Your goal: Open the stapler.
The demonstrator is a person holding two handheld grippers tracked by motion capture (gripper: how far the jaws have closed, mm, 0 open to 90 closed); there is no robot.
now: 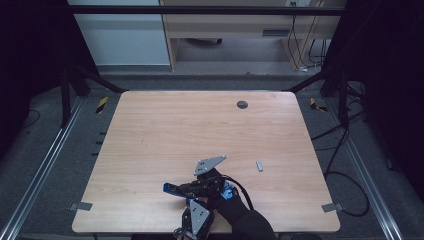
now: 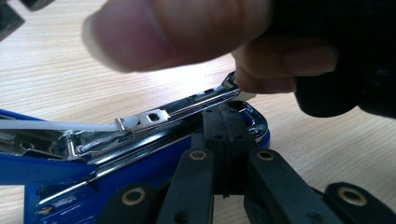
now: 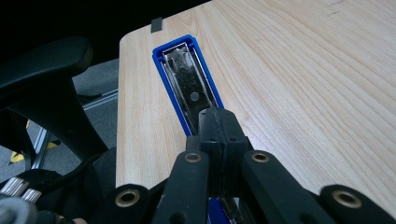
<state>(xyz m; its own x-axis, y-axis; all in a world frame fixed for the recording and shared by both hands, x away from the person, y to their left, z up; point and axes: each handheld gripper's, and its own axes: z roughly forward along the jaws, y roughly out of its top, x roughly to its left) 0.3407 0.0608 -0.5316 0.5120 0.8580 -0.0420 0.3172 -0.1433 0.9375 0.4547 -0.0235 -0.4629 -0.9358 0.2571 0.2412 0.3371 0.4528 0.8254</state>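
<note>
A blue stapler (image 1: pixel 172 188) lies opened near the table's front edge. In the left gripper view its metal staple channel (image 2: pixel 187 105) is bared, with a white pusher rod (image 2: pixel 56 125) running in from the left. A person's bare fingers (image 2: pixel 261 77) touch the channel's far end, and my left gripper (image 2: pixel 225 140) is shut just in front of the stapler body (image 2: pixel 140 172). My right gripper (image 3: pixel 219 133) is shut too, its tips over the stapler's blue lid (image 3: pixel 184 70), whose metal-lined inside faces up. A small grey staple strip (image 1: pixel 259 165) lies to the right.
The wooden table (image 1: pixel 200 125) has a dark round grommet (image 1: pixel 242 104) at the back. Grey clips (image 1: pixel 80 205) sit at both front corners. A hand in a black glove (image 1: pixel 235 207) comes in from the bottom edge. Cables trail on the floor at the right.
</note>
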